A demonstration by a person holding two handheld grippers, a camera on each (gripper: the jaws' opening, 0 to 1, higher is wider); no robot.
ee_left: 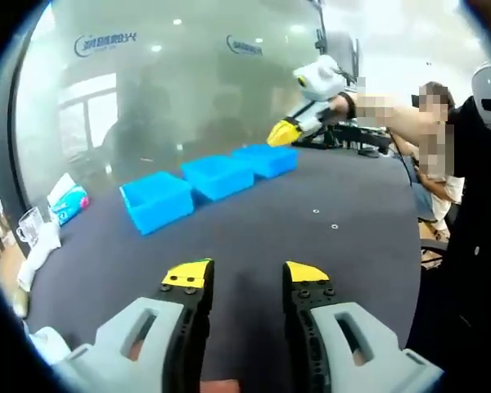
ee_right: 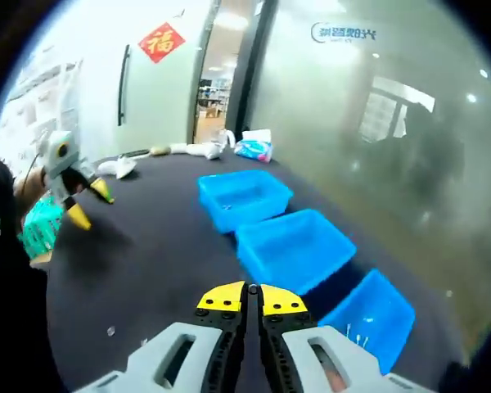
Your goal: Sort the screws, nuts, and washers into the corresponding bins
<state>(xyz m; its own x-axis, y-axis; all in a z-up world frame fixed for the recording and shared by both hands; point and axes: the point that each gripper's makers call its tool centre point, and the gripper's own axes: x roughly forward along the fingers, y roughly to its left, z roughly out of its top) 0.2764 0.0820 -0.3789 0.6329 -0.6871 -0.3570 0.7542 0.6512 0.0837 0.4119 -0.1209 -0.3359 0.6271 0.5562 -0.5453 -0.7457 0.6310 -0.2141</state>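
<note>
Three blue bins stand in a row on the dark table: bin one [ee_left: 157, 201] [ee_right: 245, 196], the middle bin [ee_left: 217, 176] [ee_right: 295, 246] and the last bin [ee_left: 268, 160] [ee_right: 368, 315], which holds a few small screws [ee_right: 356, 334]. My right gripper [ee_right: 252, 296] [ee_left: 285, 131] is shut and hovers by that last bin; I see nothing between its yellow tips. My left gripper [ee_left: 247, 274] [ee_right: 90, 203] stands open over bare table, well away from the bins. Two small loose parts [ee_left: 334, 226] lie on the table to the right of it.
A tissue pack [ee_left: 69, 201] [ee_right: 254, 149], a glass cup [ee_left: 29, 225] and white cloth [ee_right: 200, 150] sit along the table's far edge. A green pack [ee_right: 41, 225] lies near the left gripper. A person's arm [ee_left: 393, 115] reaches in. A glass wall stands behind.
</note>
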